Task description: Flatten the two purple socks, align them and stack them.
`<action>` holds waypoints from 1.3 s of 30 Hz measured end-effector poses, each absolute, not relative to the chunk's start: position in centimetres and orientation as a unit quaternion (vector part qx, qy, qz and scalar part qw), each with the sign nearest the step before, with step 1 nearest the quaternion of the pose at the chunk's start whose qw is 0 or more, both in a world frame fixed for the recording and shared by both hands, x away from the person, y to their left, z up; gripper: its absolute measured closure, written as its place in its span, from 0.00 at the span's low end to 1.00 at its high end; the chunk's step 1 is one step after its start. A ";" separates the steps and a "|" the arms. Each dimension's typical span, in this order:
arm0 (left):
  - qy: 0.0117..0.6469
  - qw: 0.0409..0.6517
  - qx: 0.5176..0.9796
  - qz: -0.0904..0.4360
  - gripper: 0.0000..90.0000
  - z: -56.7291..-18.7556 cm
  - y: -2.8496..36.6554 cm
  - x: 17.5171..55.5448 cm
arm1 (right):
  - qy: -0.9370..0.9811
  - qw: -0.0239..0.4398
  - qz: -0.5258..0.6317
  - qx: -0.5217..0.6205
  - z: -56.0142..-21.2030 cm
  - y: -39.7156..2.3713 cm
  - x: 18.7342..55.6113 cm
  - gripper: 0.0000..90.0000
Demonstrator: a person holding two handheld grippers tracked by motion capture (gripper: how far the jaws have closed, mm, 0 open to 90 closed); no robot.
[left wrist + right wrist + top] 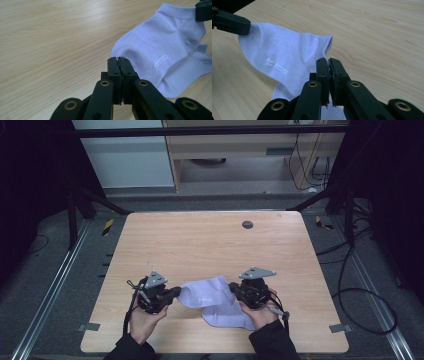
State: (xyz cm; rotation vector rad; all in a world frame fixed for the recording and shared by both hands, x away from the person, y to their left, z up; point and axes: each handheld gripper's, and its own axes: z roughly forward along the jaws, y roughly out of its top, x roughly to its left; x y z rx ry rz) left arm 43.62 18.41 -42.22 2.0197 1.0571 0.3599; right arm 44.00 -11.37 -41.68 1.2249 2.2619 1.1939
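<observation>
A pale lilac sock [215,302] hangs slack between the two claws over the near middle of the counter [210,245], its lower part trailing down toward another sock lying on the wood. The left claw [176,292] is pinched shut on the toe end and the right claw [233,288] is clamped on the cuff edge. By the look of it the knit is light, soft and limp, so it should sag and fold wherever unsupported. The hemmed cuff and toe seam look like the firmest places to grip.
</observation>
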 end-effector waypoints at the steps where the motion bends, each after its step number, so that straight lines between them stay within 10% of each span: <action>1: 0.416 0.404 0.802 0.141 0.98 -42.2 18.2 43.6 | 0.787 0.156 0.413 0.431 -41.7 -12.2 43.5 0.97; 39: 0.367 0.346 0.857 0.102 0.98 -46.6 11.5 42.9 | 0.790 0.135 0.367 0.472 -45.4 -17.2 39.6 0.96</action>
